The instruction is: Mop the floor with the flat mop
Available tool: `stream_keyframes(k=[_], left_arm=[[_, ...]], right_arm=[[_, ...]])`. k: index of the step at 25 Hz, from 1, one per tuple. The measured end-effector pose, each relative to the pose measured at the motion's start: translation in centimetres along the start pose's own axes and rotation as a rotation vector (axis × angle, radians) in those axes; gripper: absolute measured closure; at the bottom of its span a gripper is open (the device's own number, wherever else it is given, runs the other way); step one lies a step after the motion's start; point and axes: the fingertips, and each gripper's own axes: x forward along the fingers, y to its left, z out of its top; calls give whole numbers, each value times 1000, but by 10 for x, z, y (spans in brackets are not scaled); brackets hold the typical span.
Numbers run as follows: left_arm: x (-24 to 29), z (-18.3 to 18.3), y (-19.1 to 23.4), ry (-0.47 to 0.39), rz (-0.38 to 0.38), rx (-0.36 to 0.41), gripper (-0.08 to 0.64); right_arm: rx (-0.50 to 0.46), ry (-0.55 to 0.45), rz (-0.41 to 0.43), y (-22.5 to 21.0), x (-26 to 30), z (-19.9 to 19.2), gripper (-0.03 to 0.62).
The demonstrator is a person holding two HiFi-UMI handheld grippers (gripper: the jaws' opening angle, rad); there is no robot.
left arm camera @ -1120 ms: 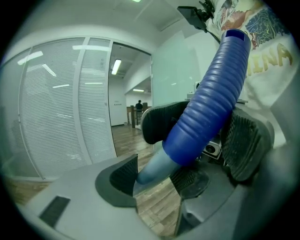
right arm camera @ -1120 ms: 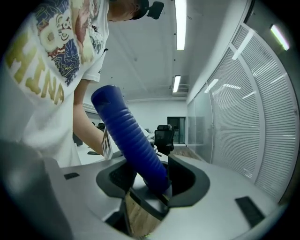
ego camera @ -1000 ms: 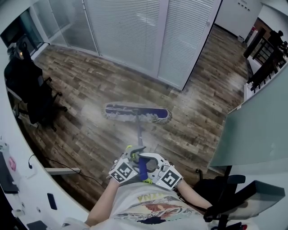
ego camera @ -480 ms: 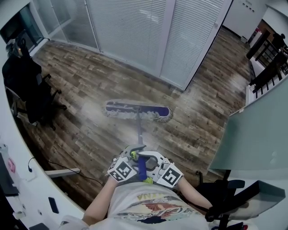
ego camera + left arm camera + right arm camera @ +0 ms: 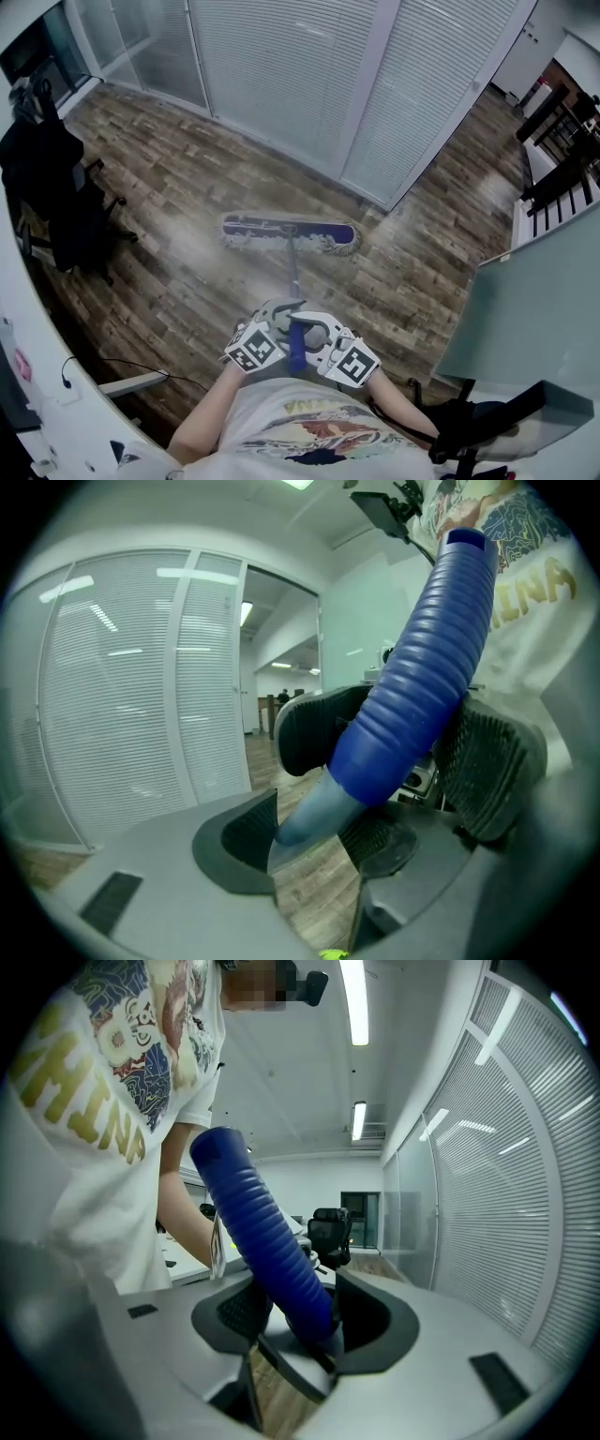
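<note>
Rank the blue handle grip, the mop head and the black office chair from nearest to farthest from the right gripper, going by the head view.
1. The blue handle grip: clamped in the right gripper, just in front of the person.
2. The mop head: straight ahead, mid-picture.
3. The black office chair: far off at the left edge.

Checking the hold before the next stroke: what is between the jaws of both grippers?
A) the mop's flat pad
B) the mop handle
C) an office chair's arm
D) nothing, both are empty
B: the left gripper view shows the mop handle held between the jaws of the left gripper. The right gripper view shows its blue ribbed grip clamped by the right gripper.
</note>
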Motion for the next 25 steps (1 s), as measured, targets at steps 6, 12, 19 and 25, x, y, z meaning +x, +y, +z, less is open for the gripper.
stream_keyframes(k=[6,12,19,25], left_arm=[[0,0,78,-2,-17,10,390],[15,-2,136,6,-32,26,389],[58,9,225,30,-45,41,390],[104,23,318,68,-38,33,388]], right_arm=[[-9,-21,-44,-67,44,9,397],[-3,-16,-69,-123,68,2,397],[-5,-28,-82,-222,83,-6,397],[10,-81,-88,-328,91,-5,397]])
